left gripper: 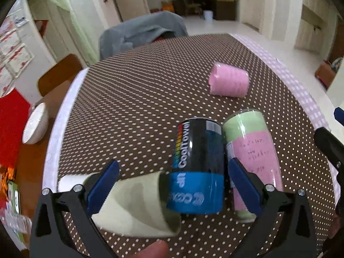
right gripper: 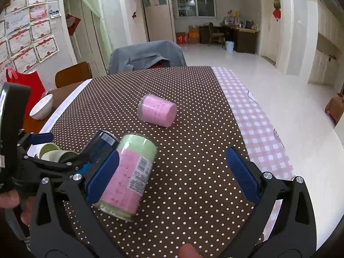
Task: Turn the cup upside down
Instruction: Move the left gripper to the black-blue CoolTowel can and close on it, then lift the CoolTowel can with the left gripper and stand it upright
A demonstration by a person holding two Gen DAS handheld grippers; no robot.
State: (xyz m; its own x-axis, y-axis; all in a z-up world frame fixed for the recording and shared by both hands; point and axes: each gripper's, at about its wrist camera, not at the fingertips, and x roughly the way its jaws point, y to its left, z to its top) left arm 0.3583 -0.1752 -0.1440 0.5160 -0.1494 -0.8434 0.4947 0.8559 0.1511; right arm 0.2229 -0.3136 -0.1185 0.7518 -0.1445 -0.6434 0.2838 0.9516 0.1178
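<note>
A pale green cup (left gripper: 137, 204) lies on its side on the dotted tablecloth, between the fingers of my left gripper (left gripper: 172, 185), its mouth toward the lower right. The jaws are wide apart and do not clamp it. A second pale cup (right gripper: 48, 148) shows behind it in the right wrist view, where the lying cup (right gripper: 59, 155) is partly hidden by the left gripper (right gripper: 40, 148). My right gripper (right gripper: 172, 172) is open and empty over the table, its left finger beside the green-and-pink canister (right gripper: 126, 176).
A dark blue towel canister (left gripper: 197, 167) and the green-and-pink canister (left gripper: 253, 163) stand close together by the cup. A pink canister (left gripper: 229, 81) lies on its side farther back. A white bowl (left gripper: 35, 124) sits left of the cloth. Chairs stand behind the table.
</note>
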